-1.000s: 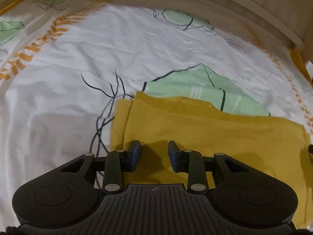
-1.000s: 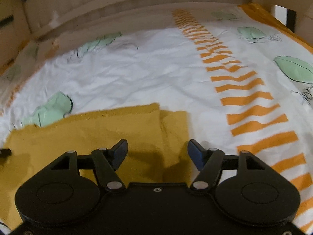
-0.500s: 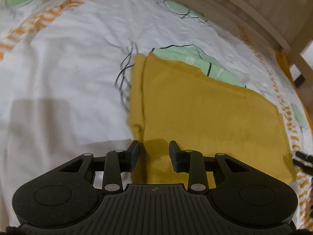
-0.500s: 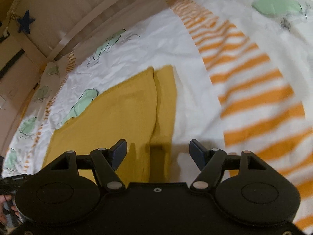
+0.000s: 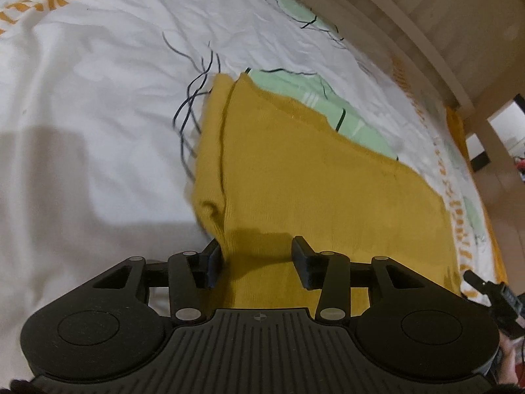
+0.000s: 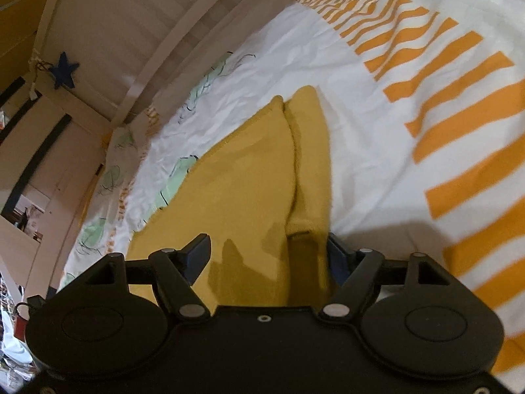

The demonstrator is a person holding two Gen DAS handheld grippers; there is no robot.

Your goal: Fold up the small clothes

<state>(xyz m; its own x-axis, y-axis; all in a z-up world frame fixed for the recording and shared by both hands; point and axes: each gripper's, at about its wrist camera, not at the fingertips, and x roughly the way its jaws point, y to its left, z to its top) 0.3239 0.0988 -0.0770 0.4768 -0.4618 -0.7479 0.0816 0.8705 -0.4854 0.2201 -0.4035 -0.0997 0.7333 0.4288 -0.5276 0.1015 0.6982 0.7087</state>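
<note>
The left hand-held gripper (image 5: 256,257) is hovering with jaws apart, having just been widening, over the near left corner of a mustard garment (image 5: 315,190). The right hand-held gripper (image 6: 267,256) is likewise gaping, its jaws straddling the right corner. The garment is lying flat on a patterned bed sheet (image 5: 98,105).

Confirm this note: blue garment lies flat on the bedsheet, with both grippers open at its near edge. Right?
Not quite: the garment is mustard yellow, not blue, as both wrist views show. It does lie flat on the bedsheet, with the left gripper and right gripper open at its near edge.
</note>
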